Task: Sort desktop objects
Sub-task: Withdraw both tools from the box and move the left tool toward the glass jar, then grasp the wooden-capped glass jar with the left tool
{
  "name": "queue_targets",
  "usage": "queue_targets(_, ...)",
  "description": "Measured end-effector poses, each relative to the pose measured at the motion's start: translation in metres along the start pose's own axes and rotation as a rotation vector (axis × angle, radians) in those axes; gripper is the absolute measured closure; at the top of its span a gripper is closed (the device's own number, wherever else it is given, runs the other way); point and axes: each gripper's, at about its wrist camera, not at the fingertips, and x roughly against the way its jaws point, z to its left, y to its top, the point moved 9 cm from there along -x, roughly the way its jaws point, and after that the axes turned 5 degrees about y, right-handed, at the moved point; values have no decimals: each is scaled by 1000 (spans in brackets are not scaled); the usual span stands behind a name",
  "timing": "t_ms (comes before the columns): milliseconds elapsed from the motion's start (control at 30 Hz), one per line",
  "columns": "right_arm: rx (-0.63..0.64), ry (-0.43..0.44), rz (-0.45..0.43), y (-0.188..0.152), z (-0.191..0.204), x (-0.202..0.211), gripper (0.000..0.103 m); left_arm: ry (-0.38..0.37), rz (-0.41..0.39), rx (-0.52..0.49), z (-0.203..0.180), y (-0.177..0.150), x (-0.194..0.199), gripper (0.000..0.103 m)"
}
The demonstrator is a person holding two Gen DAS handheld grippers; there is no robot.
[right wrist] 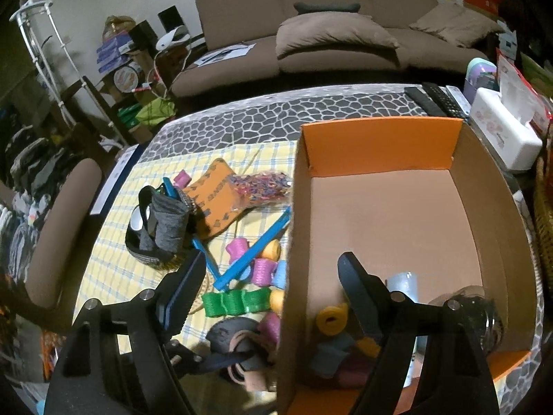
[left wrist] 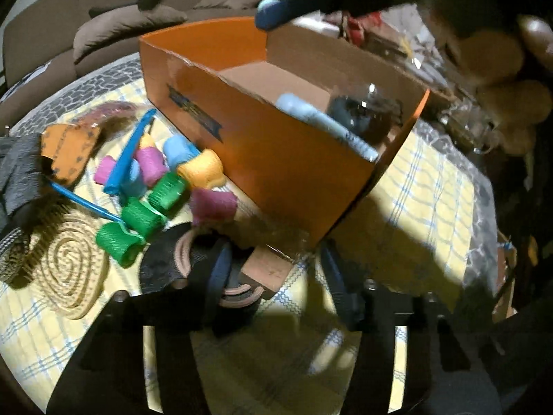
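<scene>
Nearest to us, the left gripper (left wrist: pixel 276 273) points down at the near edge of the table (right wrist: pixel 242 117). Its fingers (left wrist: pixel 217 276) stand partly apart. A black item with pink rings (left wrist: pixel 193 259) lies under one finger and a small brown block (left wrist: pixel 266 269) lies between them. The other finger is clear of the block, so they pinch nothing.

The right gripper (right wrist: pixel 273 294) has its fingers spread wide and holds nothing. The near left wall of the orange cardboard box (right wrist: pixel 380 145) runs between them, with one finger inside the box and one outside.

The box stands on the right side of the table and reaches close to its far edge. In its near corner we see a yellow roller (right wrist: pixel 331 318), some grey and pink pieces, a light blue tube (left wrist: pixel 325 124) and a glass jar (right wrist: pixel 480 311) with dark contents.

Just left of the box, on the yellow checked cloth (right wrist: pixel 114 269), lies a heap of hair rollers (right wrist: pixel 262 269) in green, pink, yellow and blue, with blue plastic sticks (right wrist: pixel 255 245) across them. A woven spiral coaster (left wrist: pixel 72 273) lies near the heap.

Further toward the left edge, a grey and black pouch (right wrist: pixel 159 228) touches an orange pouch (right wrist: pixel 214 197), and a bag of coloured bands (right wrist: pixel 262 183) lies behind them.

At the far right corner lie remote controls (right wrist: pixel 435 100) and a white tissue box (right wrist: pixel 504 135). Behind the table stands a brown sofa (right wrist: pixel 328 45).
</scene>
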Motion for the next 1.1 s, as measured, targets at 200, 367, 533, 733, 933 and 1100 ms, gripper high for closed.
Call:
queue_targets(200,-4,-6,0,-2,-9,6,22,31,19,-44,-2,-8,-8,66)
queue_targets(367,-6,-8,-3,-2,-11,8,22,30,-8,8,10,-5,-1,77)
queue_targets(533,-12,-1,-12,1,-8,8,22,31,-64,71,29,9,24,79)
queue_targets(733,-23,43,-1,1,8,-5,31,34,-157,184,70,23,70,79)
queue_targets(933,-47,72,27,0,25,-28,39,49,-234,299,118,24,107,79)
queue_targets(1100,-60,73,61,-3,34,-51,53,42,-262,391,151,17,123,79)
